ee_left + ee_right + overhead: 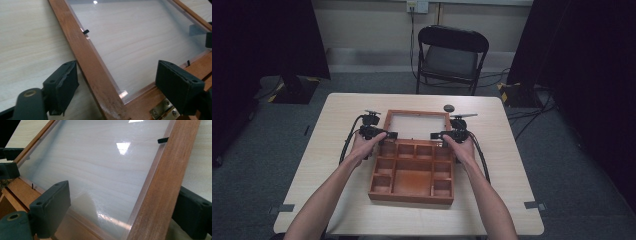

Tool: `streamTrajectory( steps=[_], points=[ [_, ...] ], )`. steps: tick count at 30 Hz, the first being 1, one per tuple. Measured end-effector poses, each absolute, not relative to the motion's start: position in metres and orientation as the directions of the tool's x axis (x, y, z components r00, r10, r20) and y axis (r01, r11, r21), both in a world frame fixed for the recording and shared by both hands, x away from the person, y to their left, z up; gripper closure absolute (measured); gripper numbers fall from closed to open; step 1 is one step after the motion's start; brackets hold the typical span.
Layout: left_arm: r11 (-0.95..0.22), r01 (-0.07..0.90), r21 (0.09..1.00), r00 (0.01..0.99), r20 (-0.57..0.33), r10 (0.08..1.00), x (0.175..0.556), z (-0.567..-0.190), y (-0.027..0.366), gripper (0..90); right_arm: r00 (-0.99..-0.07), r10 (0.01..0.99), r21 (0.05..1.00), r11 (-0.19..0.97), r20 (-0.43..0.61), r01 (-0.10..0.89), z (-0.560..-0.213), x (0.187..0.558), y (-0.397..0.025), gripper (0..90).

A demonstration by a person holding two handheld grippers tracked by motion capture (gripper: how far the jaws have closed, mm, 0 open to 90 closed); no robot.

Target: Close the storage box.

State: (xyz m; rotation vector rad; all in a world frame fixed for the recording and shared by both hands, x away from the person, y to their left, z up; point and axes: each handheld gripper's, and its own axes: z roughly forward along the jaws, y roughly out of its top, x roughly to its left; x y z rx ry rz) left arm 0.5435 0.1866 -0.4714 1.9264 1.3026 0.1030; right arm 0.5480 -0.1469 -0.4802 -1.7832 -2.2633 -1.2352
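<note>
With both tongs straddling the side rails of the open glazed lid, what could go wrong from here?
Both tongs, left and right, stand open around the lid rails, so it may slip once lifted. Uneven closing or lifting could twist the lid against the brass hinge. An inner pad sits over the clear pane and might scratch it.

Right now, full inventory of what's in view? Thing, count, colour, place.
Wooden box: 1, reddish brown, table centre, open, compartments showing.
Lid: 1, wood frame with clear pane, laid flat behind the box, hinged to it.
Hinge: 1 seen, brass, at the lid's near edge.
Small round object: 1, dark, beyond the lid; cannot tell what it is.
Table: 1, light wood.
Folding chair: 1, black, behind the table.
Left gripper: 1, black, open, jaws either side of the lid's left rail.
Right gripper: 1, black, open, straddling the right rail.
</note>
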Motion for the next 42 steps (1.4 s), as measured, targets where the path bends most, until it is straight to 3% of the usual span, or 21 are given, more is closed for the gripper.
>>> streamTrajectory(
  steps=[12, 17, 21, 26, 34, 42],
  points=[
    [-0.122, 0.779, 0.615, 0.464, -0.435, 0.771, 0.55, -0.479, 0.193, 14.9, -0.365, 0.817, 0.571, 0.054, 0.446, 0.819, -0.48, 0.547, -0.147, 9.1],
    [-0.125, 0.784, 0.608, 0.459, -0.432, 0.776, 0.549, -0.478, 0.191, 16.0, -0.367, 0.818, 0.574, 0.056, 0.443, 0.817, -0.48, 0.547, -0.147, 9.2],
    [-0.095, 0.805, 0.586, 0.446, -0.491, 0.748, 0.551, -0.48, 0.194, 19.6, -0.37, 0.823, 0.583, 0.06, 0.431, 0.81, -0.478, 0.546, -0.147, 9.2],
    [-0.11, 0.796, 0.596, 0.459, -0.474, 0.751, 0.55, -0.477, 0.191, 20.2, -0.391, 0.836, 0.61, 0.088, 0.385, 0.788, -0.472, 0.545, -0.144, 10.0],
    [-0.131, 0.782, 0.61, 0.478, -0.451, 0.754, 0.548, -0.471, 0.191, 21.6, -0.406, 0.841, 0.653, 0.084, 0.358, 0.752, -0.463, 0.542, -0.145, 19.2],
    [-0.119, 0.755, 0.645, 0.493, -0.439, 0.751, 0.543, -0.462, 0.194, 25.0, -0.405, 0.817, 0.678, 0.022, 0.411, 0.734, -0.454, 0.54, -0.149, 20.8]
  ],
)
